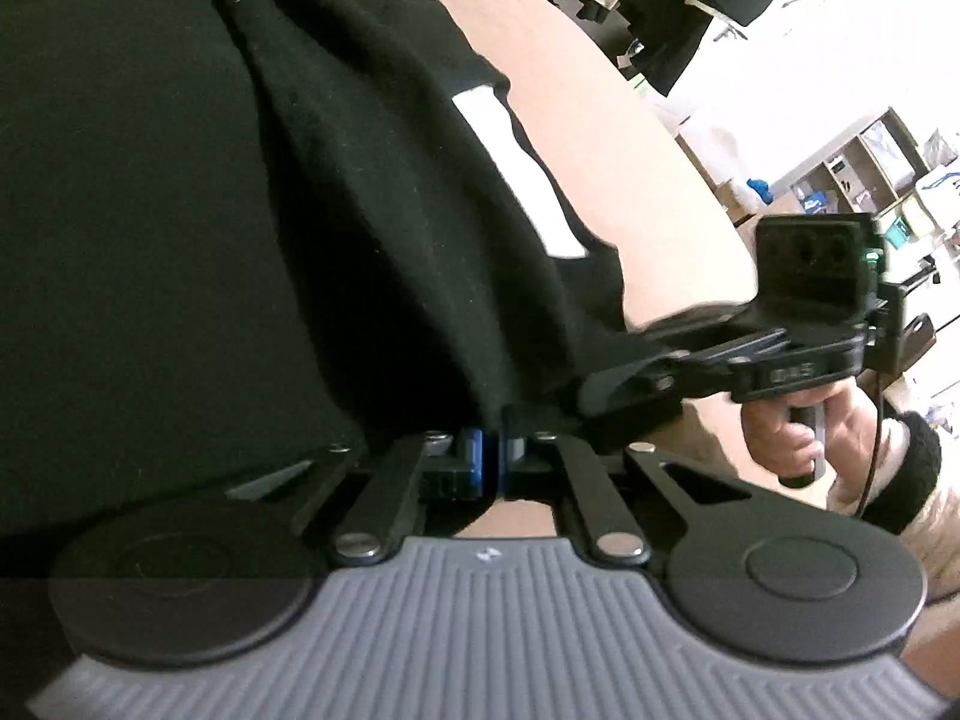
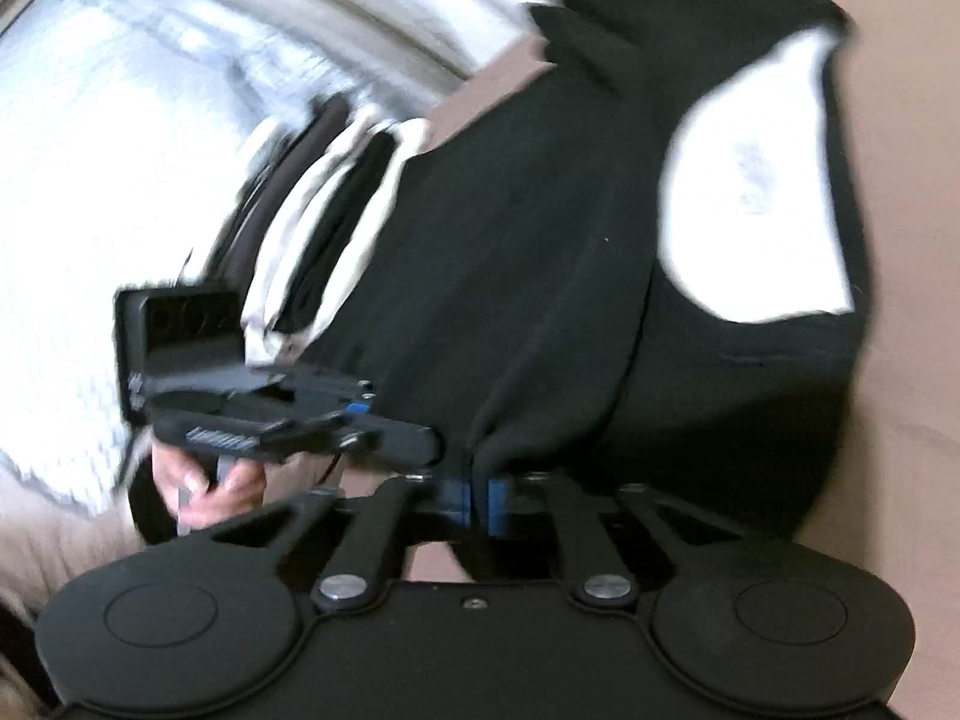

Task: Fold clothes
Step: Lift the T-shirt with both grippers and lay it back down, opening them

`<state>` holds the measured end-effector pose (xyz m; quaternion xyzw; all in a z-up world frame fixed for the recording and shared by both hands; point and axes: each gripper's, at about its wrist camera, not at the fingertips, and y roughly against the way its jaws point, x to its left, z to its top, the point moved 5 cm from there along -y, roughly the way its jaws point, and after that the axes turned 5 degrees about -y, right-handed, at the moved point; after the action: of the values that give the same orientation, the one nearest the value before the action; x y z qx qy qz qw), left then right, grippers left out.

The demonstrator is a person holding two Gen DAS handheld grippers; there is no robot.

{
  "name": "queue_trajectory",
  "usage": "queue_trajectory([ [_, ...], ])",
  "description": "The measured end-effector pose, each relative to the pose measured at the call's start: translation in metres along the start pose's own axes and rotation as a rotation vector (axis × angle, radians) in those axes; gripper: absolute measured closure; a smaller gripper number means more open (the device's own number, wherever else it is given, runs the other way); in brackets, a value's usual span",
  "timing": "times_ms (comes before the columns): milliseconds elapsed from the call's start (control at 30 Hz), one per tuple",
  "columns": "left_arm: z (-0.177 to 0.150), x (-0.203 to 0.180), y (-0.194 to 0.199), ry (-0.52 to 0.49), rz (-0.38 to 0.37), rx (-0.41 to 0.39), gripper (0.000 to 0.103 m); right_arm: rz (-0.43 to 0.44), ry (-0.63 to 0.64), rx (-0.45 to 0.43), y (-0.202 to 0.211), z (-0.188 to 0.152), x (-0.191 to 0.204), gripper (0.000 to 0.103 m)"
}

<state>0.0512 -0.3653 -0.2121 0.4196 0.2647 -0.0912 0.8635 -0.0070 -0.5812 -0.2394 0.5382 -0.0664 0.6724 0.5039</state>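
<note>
A black garment (image 1: 180, 210) with a white patch (image 1: 516, 168) lies spread on a pinkish-tan table (image 1: 600, 120). My left gripper (image 1: 491, 456) is shut, its blue pads pinching the garment's near edge where the cloth gathers into folds. Just to its right, my right gripper (image 1: 594, 396) also bites the same edge, held by a hand (image 1: 798, 438). In the right wrist view the black garment (image 2: 510, 270) and its white patch (image 2: 756, 192) fill the middle. There my right gripper (image 2: 480, 498) is shut on the bunched hem. My left gripper (image 2: 429, 438) sits close on its left.
A black-and-white striped cloth (image 2: 324, 228) lies beyond the garment at the left. Dark jackets (image 1: 690, 0) hang past the table's far edge. Open shelves (image 1: 870, 168) stand in the background at right. Bare table (image 2: 900, 360) shows to the right of the garment.
</note>
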Motion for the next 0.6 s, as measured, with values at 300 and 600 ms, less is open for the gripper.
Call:
queue_trajectory([
  [300, -0.052, -0.019, 0.003, -0.034, 0.072, 0.073, 0.099, -0.026, 0.051, 0.157, 0.007, -0.050, 0.001, 0.096],
  [600, -0.036, -0.025, 0.003, -0.087, 0.209, 0.125, 0.096, -0.116, 0.077, 0.214, 0.010, -0.052, 0.002, 0.095],
])
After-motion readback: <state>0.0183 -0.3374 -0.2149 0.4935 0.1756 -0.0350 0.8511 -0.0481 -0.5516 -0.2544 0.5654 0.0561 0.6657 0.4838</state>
